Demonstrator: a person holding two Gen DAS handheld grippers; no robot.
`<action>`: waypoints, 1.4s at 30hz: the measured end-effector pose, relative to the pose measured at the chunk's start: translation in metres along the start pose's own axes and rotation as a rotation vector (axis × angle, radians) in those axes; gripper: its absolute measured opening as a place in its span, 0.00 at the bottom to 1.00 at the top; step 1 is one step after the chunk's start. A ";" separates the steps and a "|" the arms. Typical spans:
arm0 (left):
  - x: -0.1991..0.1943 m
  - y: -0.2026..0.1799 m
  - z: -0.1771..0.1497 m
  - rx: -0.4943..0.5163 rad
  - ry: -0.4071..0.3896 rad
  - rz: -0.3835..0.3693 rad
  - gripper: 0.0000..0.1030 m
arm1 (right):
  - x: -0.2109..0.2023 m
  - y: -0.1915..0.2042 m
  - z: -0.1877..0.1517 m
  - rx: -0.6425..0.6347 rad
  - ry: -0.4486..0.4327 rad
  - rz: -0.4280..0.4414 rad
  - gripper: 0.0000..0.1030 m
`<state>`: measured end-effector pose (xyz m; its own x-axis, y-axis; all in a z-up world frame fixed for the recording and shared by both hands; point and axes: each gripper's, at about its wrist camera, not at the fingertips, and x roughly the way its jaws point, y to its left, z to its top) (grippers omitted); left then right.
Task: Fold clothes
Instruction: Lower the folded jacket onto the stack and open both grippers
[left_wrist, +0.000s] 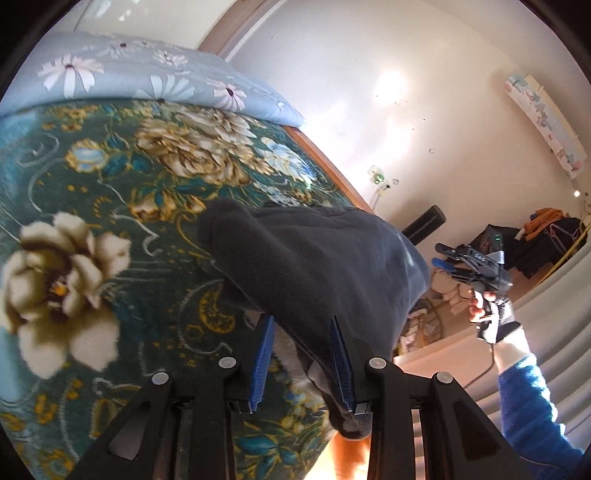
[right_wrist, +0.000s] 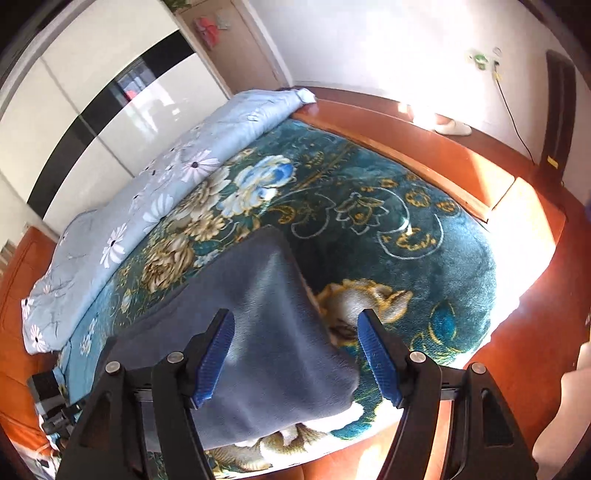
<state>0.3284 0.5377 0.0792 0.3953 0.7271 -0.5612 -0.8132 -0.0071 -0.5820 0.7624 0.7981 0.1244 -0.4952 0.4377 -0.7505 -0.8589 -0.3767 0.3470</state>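
Where the garment lies: dark grey fleece garment (left_wrist: 314, 266) (right_wrist: 266, 332), bunched on the teal floral blanket (left_wrist: 147, 177) (right_wrist: 406, 229), close to the bed's near edge
Garment form: one rounded fold points toward the middle of the bed; whether the fold is finished cannot be told
Left gripper (left_wrist: 301, 321): jaws apart, not clamped; cloth is draped over one blue pad and slumps partly into the gap, while the other pad stands clear of it
Right gripper (right_wrist: 295, 315) (left_wrist: 439, 254): jaws wide apart and gripping nothing; in its own view they straddle the garment's edge from above, one pad over the cloth and the other over the blanket; in the left wrist view it is off the bed's side edge, apart from the garment
Right hand (left_wrist: 487, 306): wrapped round the gripper's handle, with a blue sleeve (left_wrist: 528, 398) behind
Bedding: pale blue daisy-print quilt (left_wrist: 147, 74) (right_wrist: 147, 192) folded along the bed's far edge
Bed frame (right_wrist: 406, 136): reddish wood, bordering the blanket
Surroundings: white wall (left_wrist: 369, 110); glossy wardrobe doors (right_wrist: 110, 92) beyond the quilt
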 end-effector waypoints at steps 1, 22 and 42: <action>-0.004 -0.008 0.006 0.019 -0.019 0.008 0.44 | 0.000 0.013 -0.003 -0.036 -0.004 0.004 0.68; 0.097 -0.099 -0.012 0.361 0.072 0.190 0.85 | 0.061 0.089 -0.062 -0.169 -0.084 -0.054 0.69; 0.003 -0.079 -0.079 0.212 -0.052 0.256 1.00 | 0.001 0.190 -0.196 -0.098 -0.218 -0.059 0.88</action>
<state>0.4273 0.4866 0.0771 0.1485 0.7541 -0.6397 -0.9563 -0.0552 -0.2870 0.6239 0.5670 0.0791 -0.4701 0.6233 -0.6249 -0.8757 -0.4180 0.2418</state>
